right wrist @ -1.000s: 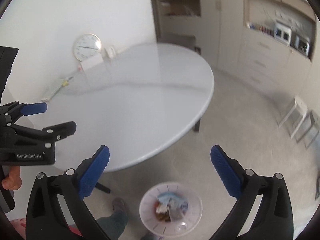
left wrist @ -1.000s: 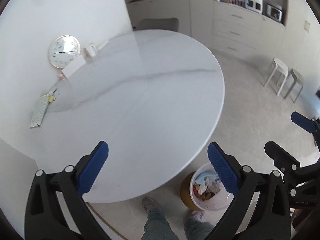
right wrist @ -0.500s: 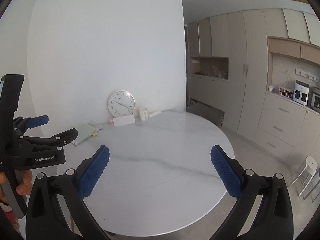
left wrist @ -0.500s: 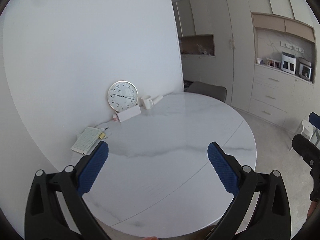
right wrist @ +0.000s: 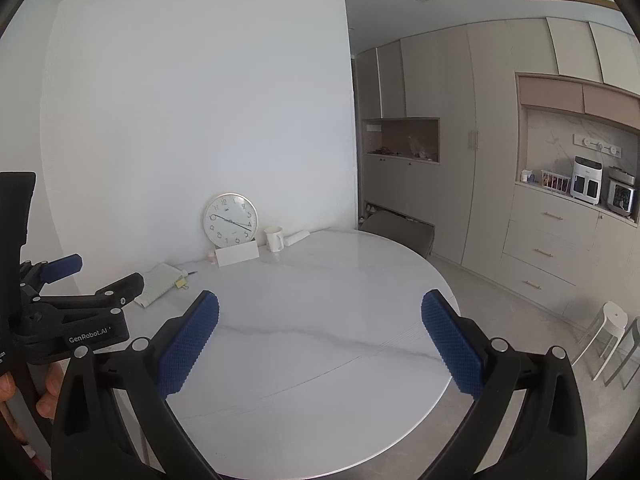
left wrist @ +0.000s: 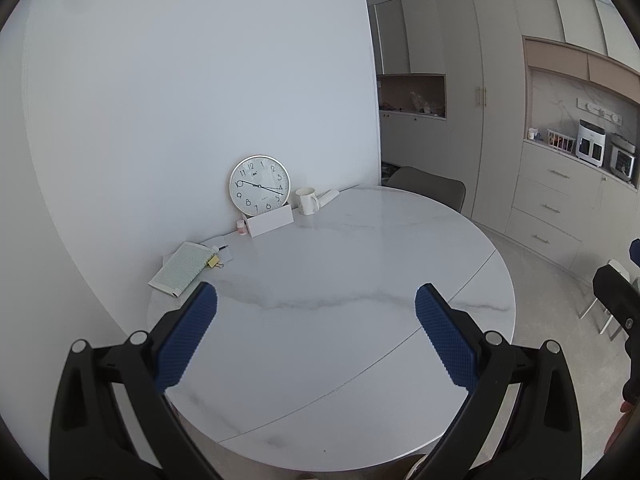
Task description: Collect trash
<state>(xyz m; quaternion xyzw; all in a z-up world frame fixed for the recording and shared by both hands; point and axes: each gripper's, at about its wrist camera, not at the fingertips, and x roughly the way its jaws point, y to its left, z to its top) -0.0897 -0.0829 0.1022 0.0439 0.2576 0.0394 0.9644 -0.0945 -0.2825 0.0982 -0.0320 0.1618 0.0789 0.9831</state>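
Left gripper (left wrist: 316,320) is wide open and holds nothing, low in its view over the white table (left wrist: 360,272). No trash shows; only a notebook (left wrist: 182,268), clock (left wrist: 259,185) and mug (left wrist: 307,201) sit far back, upper left. Right gripper (right wrist: 320,328) is wide open and empty too, and the left one is nearer that back corner.

The right gripper (left wrist: 624,280) is cut off at the frame's edge; shelf items (right wrist: 400,148) too small to identify.
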